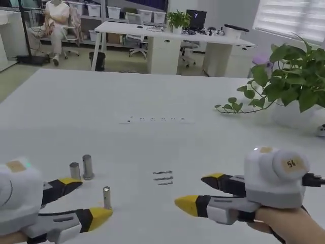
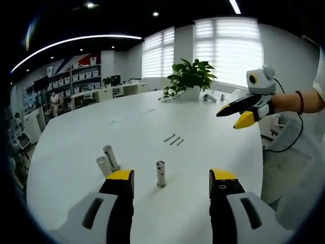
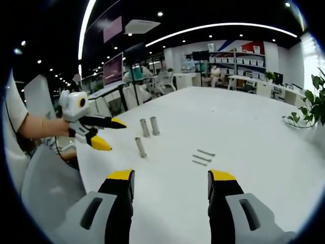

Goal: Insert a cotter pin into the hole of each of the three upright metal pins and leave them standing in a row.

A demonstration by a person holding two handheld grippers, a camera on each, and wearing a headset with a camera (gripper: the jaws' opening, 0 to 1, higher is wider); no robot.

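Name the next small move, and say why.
Probably ease the right gripper toward the cotter pins and close on the nearest one: it is open and empty, and all three lie loose just beyond its tips.

The cotter pins (image 1: 163,178), lying right of the left gripper (image 1: 96,197), are too small to show their shape, and that gripper's body is cut off by the head view's lower left edge.

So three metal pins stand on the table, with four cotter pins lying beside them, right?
Not quite: three cotter pins lie there, not four; the head view shows it. The three metal pins do stand on the table.
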